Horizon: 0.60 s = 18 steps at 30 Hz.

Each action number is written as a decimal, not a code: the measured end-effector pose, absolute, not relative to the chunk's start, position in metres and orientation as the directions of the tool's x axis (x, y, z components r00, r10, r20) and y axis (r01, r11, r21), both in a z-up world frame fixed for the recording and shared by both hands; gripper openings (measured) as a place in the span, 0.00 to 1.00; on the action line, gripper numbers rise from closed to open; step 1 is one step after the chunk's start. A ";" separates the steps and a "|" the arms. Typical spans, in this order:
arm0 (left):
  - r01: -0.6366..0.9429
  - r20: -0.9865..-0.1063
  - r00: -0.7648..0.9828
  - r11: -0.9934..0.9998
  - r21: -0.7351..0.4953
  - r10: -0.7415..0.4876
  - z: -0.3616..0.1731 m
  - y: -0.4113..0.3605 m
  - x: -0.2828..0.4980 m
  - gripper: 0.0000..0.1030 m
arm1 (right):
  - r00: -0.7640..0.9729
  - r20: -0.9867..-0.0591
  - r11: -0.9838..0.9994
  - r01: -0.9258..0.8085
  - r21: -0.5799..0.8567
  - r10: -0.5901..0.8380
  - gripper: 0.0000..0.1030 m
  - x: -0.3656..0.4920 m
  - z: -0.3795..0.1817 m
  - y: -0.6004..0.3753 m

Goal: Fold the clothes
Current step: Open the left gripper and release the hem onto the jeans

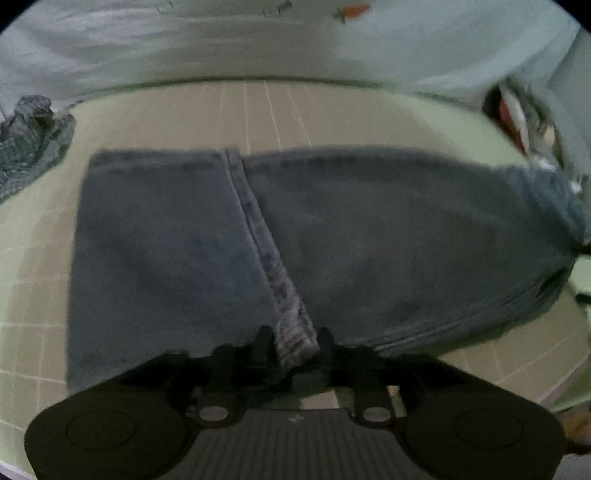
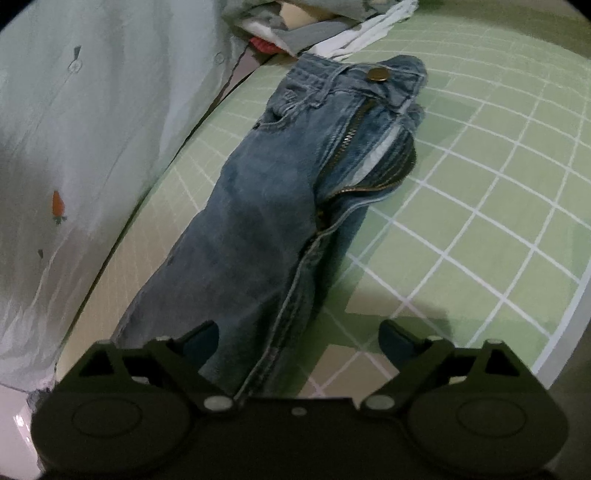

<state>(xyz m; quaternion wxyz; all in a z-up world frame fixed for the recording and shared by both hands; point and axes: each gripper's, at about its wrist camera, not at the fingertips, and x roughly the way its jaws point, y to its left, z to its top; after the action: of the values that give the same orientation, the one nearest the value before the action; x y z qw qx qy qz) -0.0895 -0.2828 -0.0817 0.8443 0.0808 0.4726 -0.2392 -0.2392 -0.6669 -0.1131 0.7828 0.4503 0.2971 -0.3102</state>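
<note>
A pair of blue jeans (image 1: 369, 240) lies folded across the green gridded mat (image 1: 266, 110). My left gripper (image 1: 295, 341) sits at the near edge of the denim. The thick leg seam (image 1: 266, 251) runs up between its two black fingers and fills the gap, so it is shut on the jeans. In the right wrist view the jeans (image 2: 258, 221) stretch away with the zip undone and the brass waist button (image 2: 377, 75) at the far end. My right gripper (image 2: 299, 339) stands wide open over the near part of the leg, its pads apart from the cloth.
A pale sheet with small carrot prints (image 2: 55, 147) hangs along the mat's left side in the right wrist view. A heap of mixed clothes (image 2: 325, 22) lies beyond the waistband. A crumpled grey garment (image 1: 29, 140) sits at the far left of the mat. The mat's edge (image 2: 565, 321) curves along the right.
</note>
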 end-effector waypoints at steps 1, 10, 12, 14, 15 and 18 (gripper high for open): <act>0.478 -0.835 0.437 0.873 -0.098 -0.334 -0.083 -0.284 -0.090 0.46 | 0.625 -0.750 0.412 0.755 0.511 -0.216 0.96 -0.237 -0.113 -0.667; 0.434 -0.838 0.412 0.886 -0.165 -0.358 -0.085 -0.293 -0.088 0.80 | 0.616 -0.754 0.371 0.771 0.518 -0.229 0.96 -0.244 -0.112 -0.688; 0.397 -0.837 0.416 0.899 -0.185 -0.355 -0.084 -0.293 -0.086 0.80 | 0.610 -0.754 0.347 0.781 0.519 -0.244 0.96 -0.250 -0.112 -0.698; 0.355 -0.836 0.425 0.913 -0.200 -0.348 -0.084 -0.293 -0.085 0.81 | 0.600 -0.755 0.321 0.793 0.518 -0.264 0.96 -0.255 -0.112 -0.711; 0.339 -0.835 0.431 0.919 -0.201 -0.342 -0.084 -0.293 -0.086 0.82 | 0.595 -0.755 0.308 0.798 0.517 -0.274 0.96 -0.258 -0.112 -0.717; 0.288 -0.835 0.448 0.935 -0.205 -0.321 -0.083 -0.296 -0.087 0.84 | 0.579 -0.757 0.285 0.813 0.508 -0.303 0.97 -0.262 -0.112 -0.738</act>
<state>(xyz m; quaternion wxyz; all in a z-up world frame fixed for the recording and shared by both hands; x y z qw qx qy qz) -0.0870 -0.2961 -0.0830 0.8507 -0.0164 0.4939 -0.1789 -0.2624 -0.7376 -0.1124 0.7541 0.4698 0.2716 -0.3700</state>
